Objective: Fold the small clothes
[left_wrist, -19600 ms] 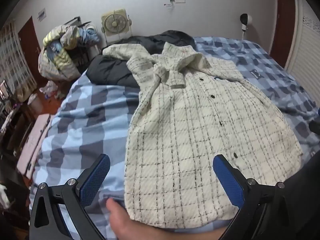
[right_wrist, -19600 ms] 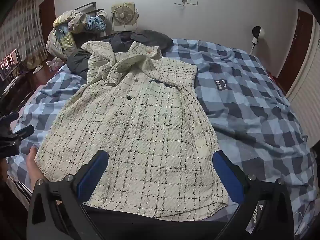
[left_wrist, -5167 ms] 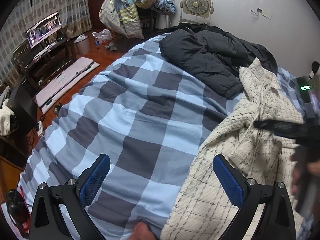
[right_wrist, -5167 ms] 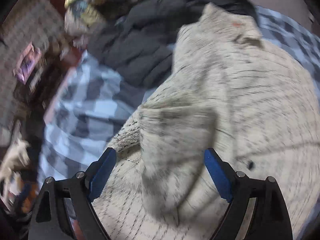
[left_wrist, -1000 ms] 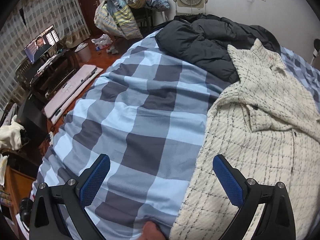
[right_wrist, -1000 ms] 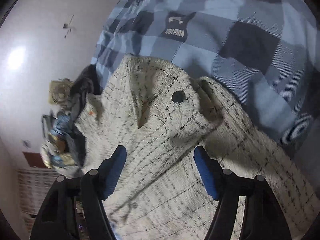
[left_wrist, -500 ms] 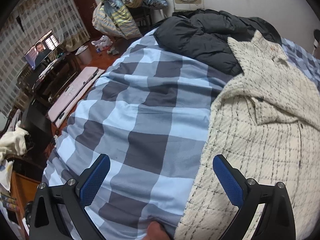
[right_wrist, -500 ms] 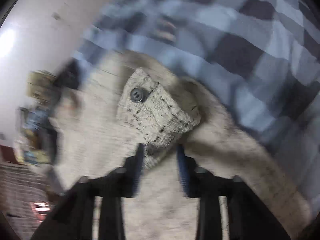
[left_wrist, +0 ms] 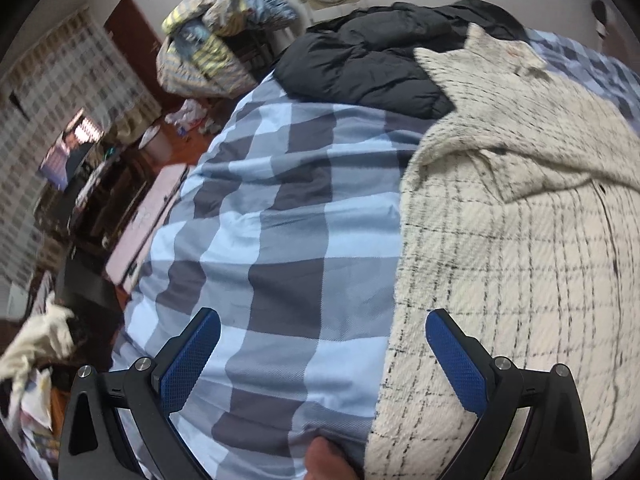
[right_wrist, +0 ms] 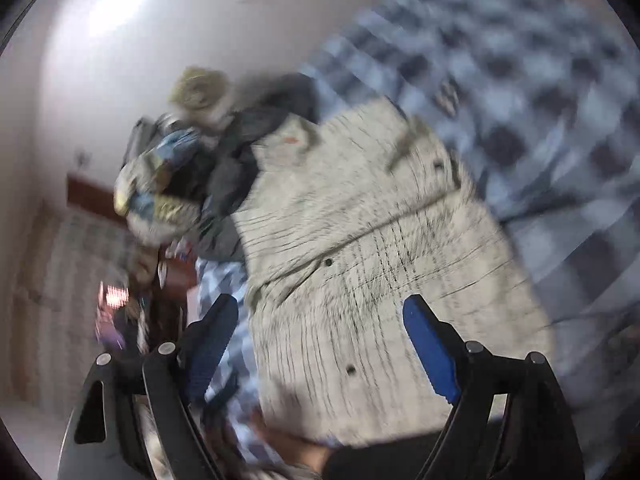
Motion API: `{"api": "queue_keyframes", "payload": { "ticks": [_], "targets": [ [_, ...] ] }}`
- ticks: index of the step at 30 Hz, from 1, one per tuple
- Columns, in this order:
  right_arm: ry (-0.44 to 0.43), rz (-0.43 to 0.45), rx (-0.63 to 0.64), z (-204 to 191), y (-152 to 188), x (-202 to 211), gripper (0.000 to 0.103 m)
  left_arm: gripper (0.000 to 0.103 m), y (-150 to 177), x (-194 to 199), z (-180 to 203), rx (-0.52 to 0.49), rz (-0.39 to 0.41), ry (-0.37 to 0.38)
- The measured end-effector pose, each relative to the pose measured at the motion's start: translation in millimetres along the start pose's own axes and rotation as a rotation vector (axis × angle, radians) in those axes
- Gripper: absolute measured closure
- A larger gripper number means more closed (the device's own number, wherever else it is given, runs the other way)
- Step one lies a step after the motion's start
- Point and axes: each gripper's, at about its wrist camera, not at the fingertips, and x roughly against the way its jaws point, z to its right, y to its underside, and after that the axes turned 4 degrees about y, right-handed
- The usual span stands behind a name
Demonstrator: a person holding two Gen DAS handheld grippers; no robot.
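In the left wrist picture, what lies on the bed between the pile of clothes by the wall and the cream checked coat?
A black padded jacket lies there, on the blue checked bedcover; the cream checked coat overlaps its near edge. The left wrist view shows this.

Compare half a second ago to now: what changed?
The right hand-held gripper let go of the buttoned sleeve cuff and pulled back; its jaws are opening, nothing between them. The cream plaid coat now lies with the sleeve folded across it. The left hand-held gripper stayed open over the checked duvet.
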Motion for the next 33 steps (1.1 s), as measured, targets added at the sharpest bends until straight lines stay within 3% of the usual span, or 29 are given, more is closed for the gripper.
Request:
{"api": "queue_keyframes", "payload": {
  "ticks": [3,7,9,12,16,19,20,21,22,25,26,28,29,33],
  "targets": [
    [0.179,0.109,0.22,-26,27,48,0.002,0.0,1,7,11,-0.058,0.017,0.028],
    [0.248,0.179,0.419,-35,62,55,0.001,0.0,9,16,19,-0.107,-0.014,0.162],
    [0.298,0.175,0.385,-22,72,42,0.001,0.0,15,20,24,-0.152,-0.044,0.219],
    [0.362,0.091,0.22,16,73,-1,0.001,0.0,22,33,29,-0.253,-0.055,0.199],
    [0.502,0.044,0.08,59,60,-41,0.001,0.0,27,51,21,-0.287,-0.065,0.284],
    [0.48,0.016,0.044,84,60,-73,0.001,0.0,35,43,11,-0.23,-0.105,0.382],
    [0.455,-0.034,0.026,91,63,-84,0.003,0.0,36,38,9,-0.203,-0.128,0.411],
    [0.396,-0.106,-0.003,101,61,-92,0.011,0.0,35,34,6,-0.177,-0.136,0.425],
    [0.368,-0.105,-0.05,111,60,-91,0.011,0.0,34,29,3,-0.151,-0.145,0.429],
    [0.455,-0.036,-0.187,127,60,-75,0.01,0.0,32,5,-1,-0.084,-0.237,0.409],
    [0.436,-0.026,-0.182,126,60,-74,0.01,0.0,33,-3,-2,-0.075,-0.267,0.38],
    [0.417,-0.035,-0.15,122,60,-78,0.01,0.011,36,-20,-3,-0.058,-0.332,0.32],
    [0.43,-0.04,-0.142,120,60,-80,0.01,0.015,37,-28,-3,-0.048,-0.364,0.327],
    [0.506,-0.064,-0.092,114,58,-94,0.01,0.015,40,-35,1,-0.053,-0.411,0.368]
  ]
}}
